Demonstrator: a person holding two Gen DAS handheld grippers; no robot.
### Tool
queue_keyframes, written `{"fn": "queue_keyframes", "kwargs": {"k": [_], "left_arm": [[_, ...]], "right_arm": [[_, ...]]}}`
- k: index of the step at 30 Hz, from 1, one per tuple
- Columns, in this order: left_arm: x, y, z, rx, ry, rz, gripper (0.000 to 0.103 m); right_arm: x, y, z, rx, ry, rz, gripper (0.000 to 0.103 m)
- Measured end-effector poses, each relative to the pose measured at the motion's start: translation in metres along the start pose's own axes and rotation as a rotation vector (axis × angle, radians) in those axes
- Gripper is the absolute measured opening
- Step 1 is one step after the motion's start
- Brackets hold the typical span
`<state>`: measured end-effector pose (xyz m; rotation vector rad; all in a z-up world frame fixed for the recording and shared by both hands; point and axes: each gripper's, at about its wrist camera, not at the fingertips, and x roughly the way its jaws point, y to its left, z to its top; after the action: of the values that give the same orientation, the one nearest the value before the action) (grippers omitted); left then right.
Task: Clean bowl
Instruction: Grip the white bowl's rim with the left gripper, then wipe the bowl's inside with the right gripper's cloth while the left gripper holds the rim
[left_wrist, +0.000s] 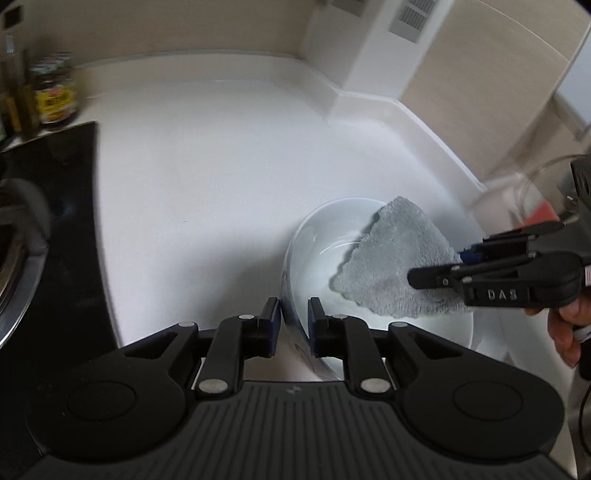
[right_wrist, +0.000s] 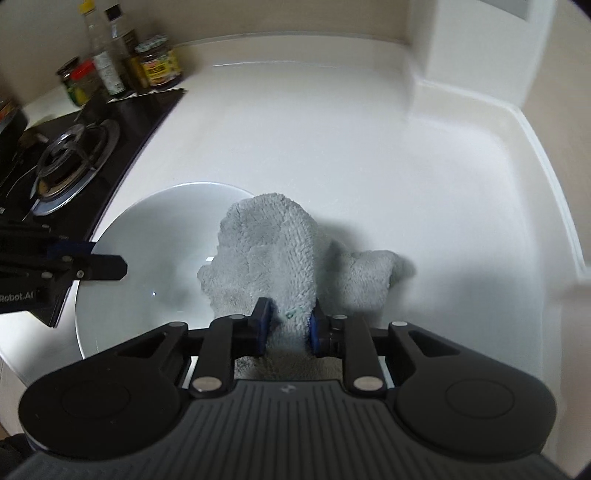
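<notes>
A white bowl (left_wrist: 325, 236) sits on the white counter, also seen in the right wrist view (right_wrist: 155, 236). My left gripper (left_wrist: 294, 306) is shut on the bowl's near rim, one finger outside and one inside. It enters the right wrist view from the left (right_wrist: 110, 266). My right gripper (right_wrist: 290, 314) is shut on a grey fluffy cloth (right_wrist: 266, 247), which hangs over the bowl's right side and into it. In the left wrist view the right gripper (left_wrist: 417, 277) comes in from the right with the cloth (left_wrist: 395, 258) inside the bowl.
A black gas hob (right_wrist: 66, 147) with a burner lies left of the bowl. Jars and bottles (right_wrist: 155, 62) stand at the back left. The raised counter edge (right_wrist: 546, 177) runs along the right. A glass vessel (left_wrist: 524, 195) stands at the right.
</notes>
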<state>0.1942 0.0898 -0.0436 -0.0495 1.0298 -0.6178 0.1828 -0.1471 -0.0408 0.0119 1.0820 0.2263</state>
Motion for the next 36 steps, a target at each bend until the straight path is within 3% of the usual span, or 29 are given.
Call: {"fn": "queue_keyframes", "kwargs": {"k": [4, 8, 17, 20, 23, 30, 36], "left_arm": [[0.004, 0.002, 0.007, 0.078, 0.027, -0.045, 0.014], [0.007, -0.003, 0.011, 0.144, 0.025, -0.051, 0.014], [0.013, -0.016, 0.019, 0.319, 0.048, -0.039, 0.013], [0.013, -0.015, 0.02, 0.333, 0.055, -0.057, 0.012], [0.014, -0.01, 0.019, 0.305, 0.05, -0.076, 0.011], [0.013, -0.015, 0.003, 0.291, 0.055, -0.072, 0.013], [0.023, -0.026, 0.012, 0.395, 0.102, -0.074, 0.005]], "right_arm": [[-0.006, 0.0, -0.015, 0.065, -0.003, -0.005, 0.019], [-0.009, -0.001, -0.021, 0.045, 0.006, 0.0, 0.02], [0.003, 0.009, 0.009, -0.227, 0.047, -0.063, 0.018], [0.009, 0.017, 0.015, -0.308, 0.042, -0.089, 0.018], [0.006, 0.014, 0.012, -0.228, 0.046, -0.089, 0.015], [-0.016, 0.002, -0.031, 0.169, -0.047, -0.082, 0.01], [-0.025, 0.019, -0.057, 0.347, -0.101, -0.169, 0.011]]}}
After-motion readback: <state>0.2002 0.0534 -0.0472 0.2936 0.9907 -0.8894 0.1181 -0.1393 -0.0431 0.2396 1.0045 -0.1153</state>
